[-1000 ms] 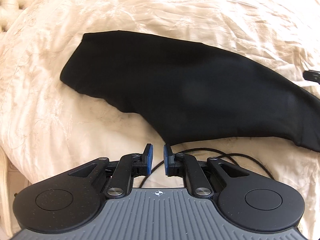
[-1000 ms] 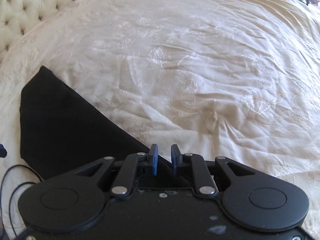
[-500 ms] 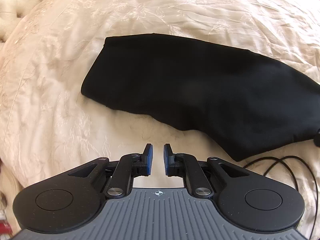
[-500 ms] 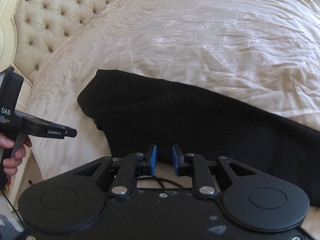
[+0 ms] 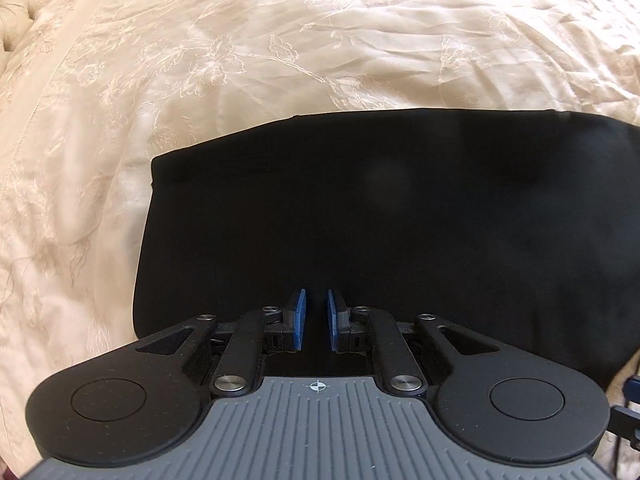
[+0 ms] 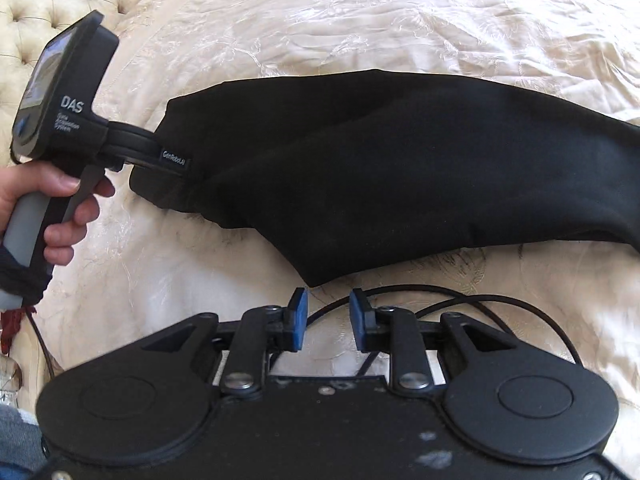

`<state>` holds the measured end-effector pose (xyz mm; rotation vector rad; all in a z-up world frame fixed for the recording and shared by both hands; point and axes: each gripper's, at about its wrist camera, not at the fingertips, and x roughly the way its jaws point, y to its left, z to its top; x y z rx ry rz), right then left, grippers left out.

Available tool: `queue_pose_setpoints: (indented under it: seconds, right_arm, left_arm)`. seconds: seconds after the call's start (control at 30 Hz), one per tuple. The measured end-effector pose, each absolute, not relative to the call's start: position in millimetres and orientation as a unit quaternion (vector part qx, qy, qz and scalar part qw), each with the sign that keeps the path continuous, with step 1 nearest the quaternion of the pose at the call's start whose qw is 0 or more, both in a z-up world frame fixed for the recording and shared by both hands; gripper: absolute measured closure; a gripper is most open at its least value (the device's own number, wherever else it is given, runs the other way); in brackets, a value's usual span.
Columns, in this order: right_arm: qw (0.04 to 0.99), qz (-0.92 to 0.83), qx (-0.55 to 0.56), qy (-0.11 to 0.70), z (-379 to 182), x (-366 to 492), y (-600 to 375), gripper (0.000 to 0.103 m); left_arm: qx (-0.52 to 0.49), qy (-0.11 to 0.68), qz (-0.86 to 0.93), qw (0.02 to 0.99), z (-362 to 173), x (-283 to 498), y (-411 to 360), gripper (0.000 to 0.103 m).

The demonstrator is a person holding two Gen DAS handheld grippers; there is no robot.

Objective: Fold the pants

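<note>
On cream bedspread (image 6: 360, 20), black pants (image 6: 400, 168) folded lengthwise; left tongs (image 5: 314, 318) closed, empty; right tongs (image 6: 328, 320) opening, empty

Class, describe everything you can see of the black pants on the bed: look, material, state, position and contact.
The black pants are plain, matte and soft-looking, with no visible pattern. They lie folded lengthwise into one long band across the cream embroidered bedspread, nearly flat with gentle creases. One end sits beside the left gripper, whose fingers hang over the cloth; whether they touch it is unclear. The other end runs out of frame. A black cable lies just beside the near edge.
</note>
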<state>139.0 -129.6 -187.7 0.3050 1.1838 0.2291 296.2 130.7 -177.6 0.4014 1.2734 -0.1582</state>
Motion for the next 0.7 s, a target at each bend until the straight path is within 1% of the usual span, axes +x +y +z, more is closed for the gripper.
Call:
queue_pose_setpoints:
  seconds: [0.2, 0.37, 0.43, 0.47, 0.5, 0.6, 0.7]
  right_arm:
    - [0.818, 0.083, 0.12, 0.556, -191, 141, -107, 0.072]
    - [0.821, 0.089, 0.11, 0.554, -193, 144, -96, 0.072]
    - [0.829, 0.089, 0.105, 0.542, -189, 148, -97, 0.084]
    - [0.835, 0.086, 0.11, 0.533, -186, 153, -103, 0.092]
    - [0.837, 0.085, 0.121, 0.527, -183, 160, -109, 0.094]
    - [0.84, 0.081, 0.165, 0.511, -171, 175, -129, 0.096]
    - [0.835, 0.079, 0.208, 0.504, -163, 191, -147, 0.096]
  left_arm:
    - [0.258, 0.571, -0.086, 0.775, -198, 321, 119, 0.092]
    - [0.266, 0.565, -0.088, 0.776, -195, 322, 114, 0.092]
    - [0.247, 0.564, -0.086, 0.783, -187, 323, 118, 0.091]
    - [0.236, 0.566, -0.087, 0.785, -182, 320, 122, 0.091]
    - [0.224, 0.568, -0.089, 0.787, -176, 316, 126, 0.091]
    - [0.194, 0.567, -0.108, 0.793, -158, 297, 135, 0.091]
    - [0.192, 0.562, -0.136, 0.793, -147, 272, 139, 0.091]
